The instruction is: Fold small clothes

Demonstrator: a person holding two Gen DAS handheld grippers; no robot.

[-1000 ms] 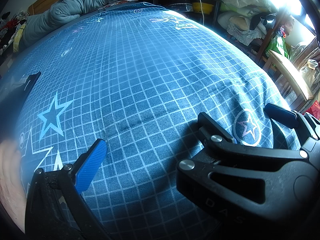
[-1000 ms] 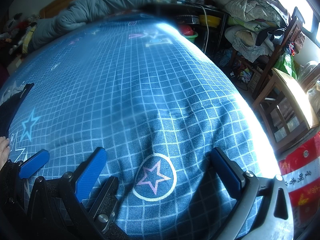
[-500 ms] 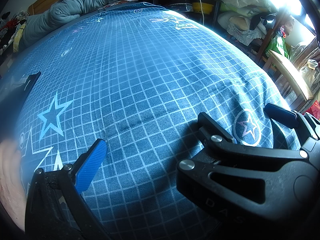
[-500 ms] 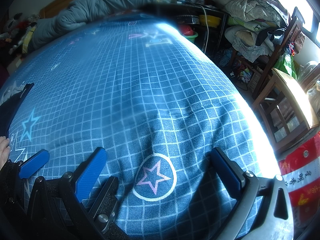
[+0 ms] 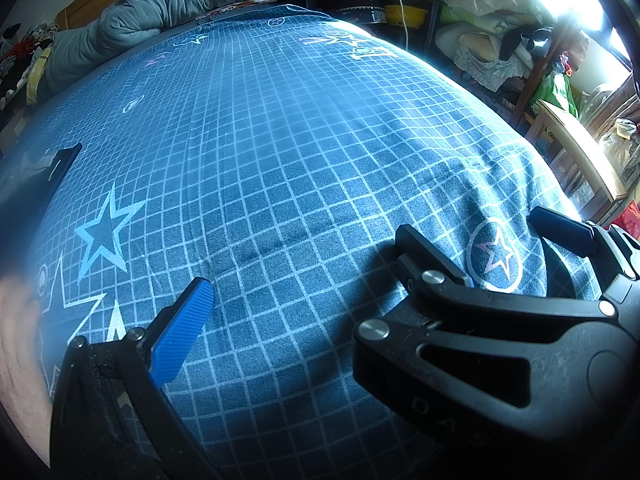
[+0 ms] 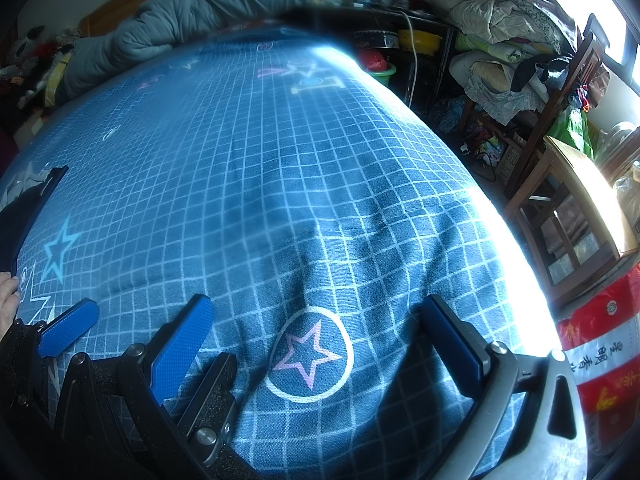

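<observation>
Cluttered bedroom, bed with blue grid sheet. Left claw and right claw hover side by side, both wide open, empty. Dark garment lies far left, untouched. Pre-grasp step; next move likely calls for reaching left.

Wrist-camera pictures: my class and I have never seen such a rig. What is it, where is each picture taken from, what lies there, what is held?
No robot: a person holds a two-fingered claw in each hand, each with a fisheye camera looking forward. One picture looks along the left claw, the other along the right claw. Below lies a blue bed sheet with grid and stars, a grey quilt at its far end, a dark cloth at its left edge. Both claws are open, holding nothing.
</observation>
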